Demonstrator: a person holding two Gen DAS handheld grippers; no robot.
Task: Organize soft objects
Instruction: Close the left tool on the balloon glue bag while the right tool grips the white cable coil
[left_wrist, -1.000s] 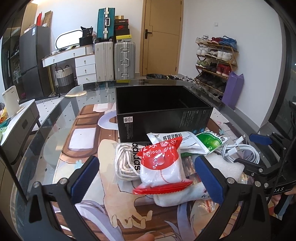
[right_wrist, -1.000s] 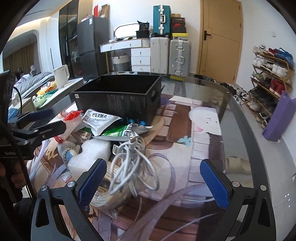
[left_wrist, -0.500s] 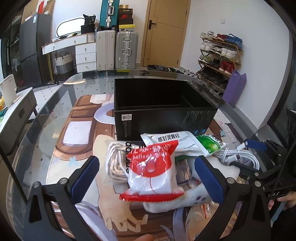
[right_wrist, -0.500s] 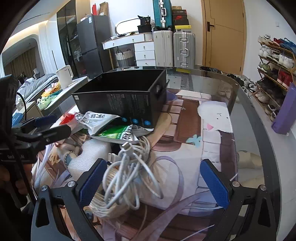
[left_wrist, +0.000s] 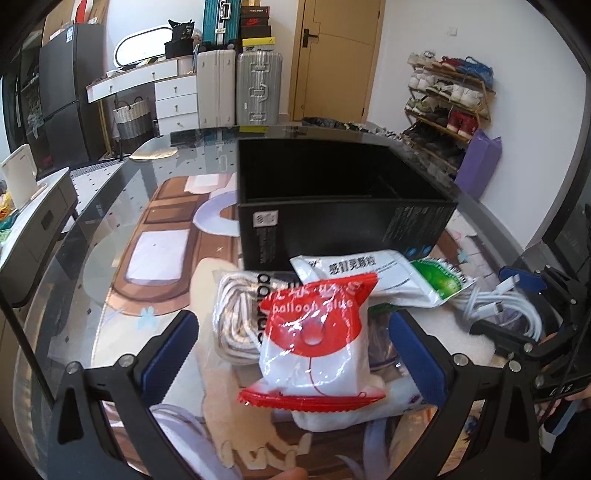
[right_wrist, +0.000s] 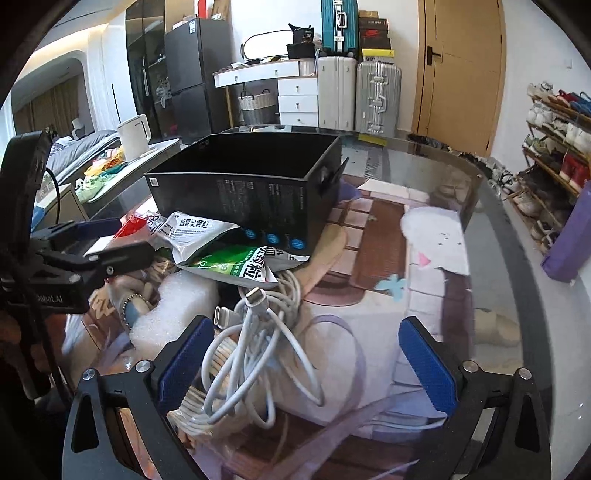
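Note:
A pile of soft items lies on the glass table in front of an empty black box (left_wrist: 343, 206). In the left wrist view a red and white "balloon glue" bag (left_wrist: 314, 339) lies on top, between the blue pads of my open left gripper (left_wrist: 295, 350). Beside it are a bagged white rope (left_wrist: 236, 317) and a white and green medicine pouch (left_wrist: 376, 273). My right gripper (right_wrist: 306, 365) is open around a bundle of white cables (right_wrist: 258, 343). White foam (right_wrist: 177, 306) lies left of the cables.
The black box (right_wrist: 251, 195) stands just behind the pile. The table has a printed mat (right_wrist: 424, 266) and a rounded glass edge. Suitcases (left_wrist: 236, 88), a shoe rack (left_wrist: 447, 99) and a door stand beyond the table.
Both grippers have moved forward, closer to the pile. The balloon glue bag and the cable bundle now sit larger between their open fingers. Nothing has been gripped.

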